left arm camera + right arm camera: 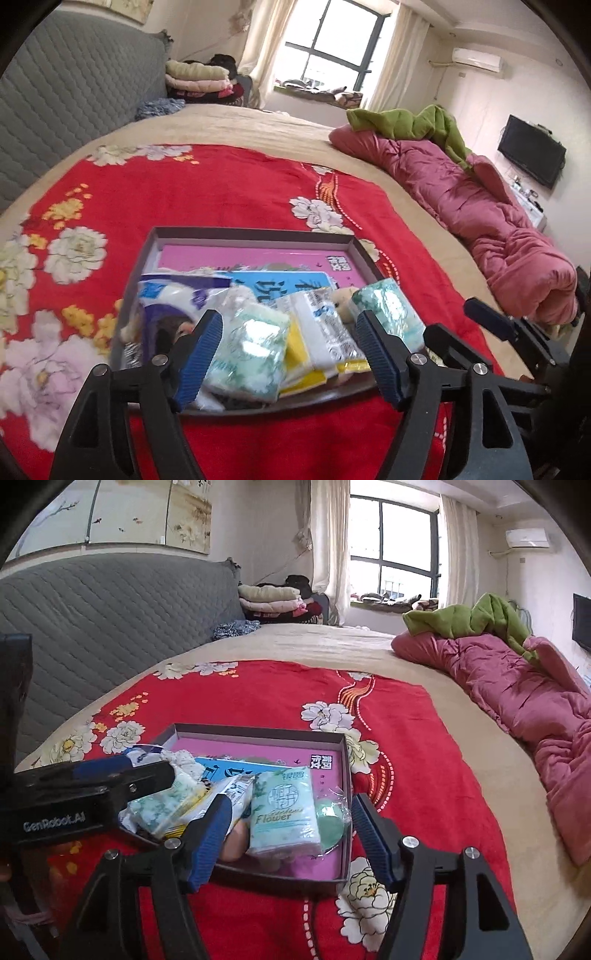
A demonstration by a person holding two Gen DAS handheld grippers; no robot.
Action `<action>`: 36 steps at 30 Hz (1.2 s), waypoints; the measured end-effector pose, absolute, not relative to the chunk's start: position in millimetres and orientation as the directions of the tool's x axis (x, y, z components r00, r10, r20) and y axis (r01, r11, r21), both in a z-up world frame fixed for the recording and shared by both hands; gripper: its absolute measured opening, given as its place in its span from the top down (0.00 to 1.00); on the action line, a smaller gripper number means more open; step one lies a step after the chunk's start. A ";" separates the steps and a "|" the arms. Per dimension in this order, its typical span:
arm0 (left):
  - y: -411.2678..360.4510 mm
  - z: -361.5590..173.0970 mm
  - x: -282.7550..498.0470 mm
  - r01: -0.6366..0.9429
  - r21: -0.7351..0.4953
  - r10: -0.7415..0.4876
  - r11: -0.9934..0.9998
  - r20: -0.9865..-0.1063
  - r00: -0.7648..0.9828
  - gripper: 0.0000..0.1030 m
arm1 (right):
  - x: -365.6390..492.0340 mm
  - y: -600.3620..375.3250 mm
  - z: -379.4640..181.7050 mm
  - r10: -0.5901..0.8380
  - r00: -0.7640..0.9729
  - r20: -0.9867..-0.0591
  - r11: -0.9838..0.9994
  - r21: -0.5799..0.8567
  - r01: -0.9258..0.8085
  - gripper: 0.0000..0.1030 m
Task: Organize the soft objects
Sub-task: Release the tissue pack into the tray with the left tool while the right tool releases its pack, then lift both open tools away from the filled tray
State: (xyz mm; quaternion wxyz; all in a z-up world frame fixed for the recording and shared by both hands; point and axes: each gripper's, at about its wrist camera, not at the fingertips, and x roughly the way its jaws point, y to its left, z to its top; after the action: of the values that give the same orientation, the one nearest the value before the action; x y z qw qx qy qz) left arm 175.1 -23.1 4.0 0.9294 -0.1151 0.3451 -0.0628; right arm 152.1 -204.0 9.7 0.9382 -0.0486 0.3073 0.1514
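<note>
We see a wide bed (303, 642) with a grey quilted headboard (110, 609); a red flowered blanket (258, 701) lies spread across its middle, and a pink quilt (517, 701) with a green blanket (480, 620) on it is heaped along the far right side. On the red blanket sits a shallow dark box (258, 732) lined with a pink sheet (258, 751), and the soft things all lie inside it. A pale green tissue pack marked Flower (282, 812) leans near the box's right side, with a round green item in clear wrap (332, 823) just beside it. To the left lie another green-patterned tissue pack (247, 354), a white and yellow pack (317, 343) touching it, and a blue and white wrapped pack (173, 295) by the box's left wall. Our left hand-held gripper (288, 350) hangs over the near edge of the box, jaws spread wide and gripping nothing, the packs lying below the gap. Our right hand-held gripper (291, 838) hangs likewise, wide apart and empty, with the Flower pack showing between its blue pads (373, 838).
</note>
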 end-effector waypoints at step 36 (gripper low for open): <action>-21.7 29.7 -5.1 -0.137 -0.069 0.049 0.988 -0.704 0.708 0.25 | 22.5 -198.2 25.6 0.212 0.756 -0.619 0.966 0.014 -0.259 0.32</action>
State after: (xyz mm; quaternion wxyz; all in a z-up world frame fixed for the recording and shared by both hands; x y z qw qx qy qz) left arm -5.1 -21.7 29.7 0.9224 -0.0579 0.3785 0.0504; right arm 22.5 -198.2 25.6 0.9364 -0.0363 0.3257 0.1256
